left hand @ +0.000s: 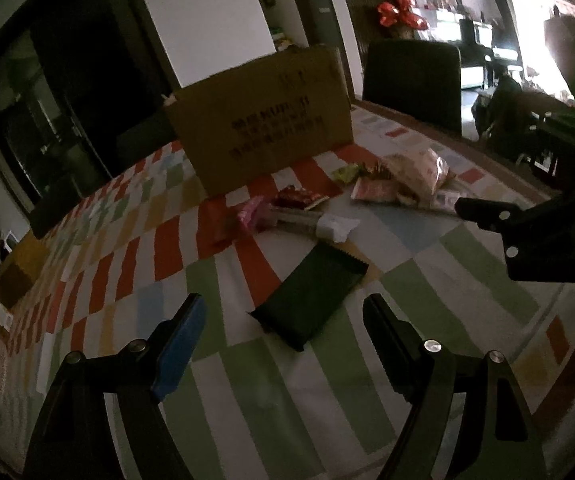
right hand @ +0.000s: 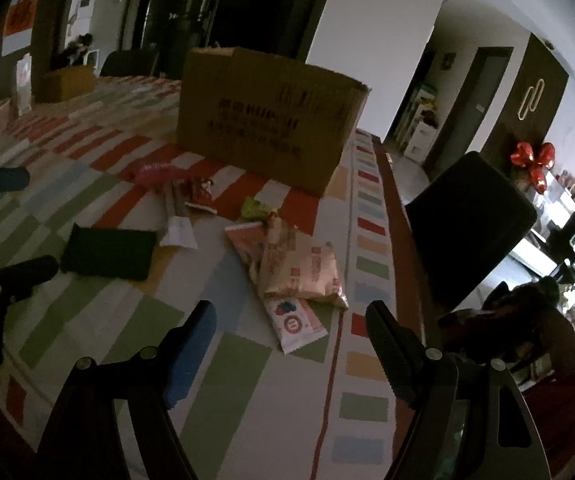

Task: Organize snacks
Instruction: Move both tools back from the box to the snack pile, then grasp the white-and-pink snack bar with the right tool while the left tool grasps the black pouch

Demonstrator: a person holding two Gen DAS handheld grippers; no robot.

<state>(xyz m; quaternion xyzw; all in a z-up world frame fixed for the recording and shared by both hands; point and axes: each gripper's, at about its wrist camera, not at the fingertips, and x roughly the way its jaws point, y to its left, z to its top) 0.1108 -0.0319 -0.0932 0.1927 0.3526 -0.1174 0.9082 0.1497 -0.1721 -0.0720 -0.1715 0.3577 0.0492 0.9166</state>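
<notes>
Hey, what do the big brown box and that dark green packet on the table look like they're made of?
The box looks like plain matte corrugated cardboard: brown, stiff flat walls, dark print on its side. The dark green packet seems to be a flexible plastic or foil wrapper, with a crimped zigzag end seal; the dim light hides its sheen.

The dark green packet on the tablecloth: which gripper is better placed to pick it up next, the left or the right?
Probably the left. The dark green packet lies straight ahead of the open left gripper, just beyond its fingertips. The right gripper, also open, faces the pale snack bags instead.
</notes>
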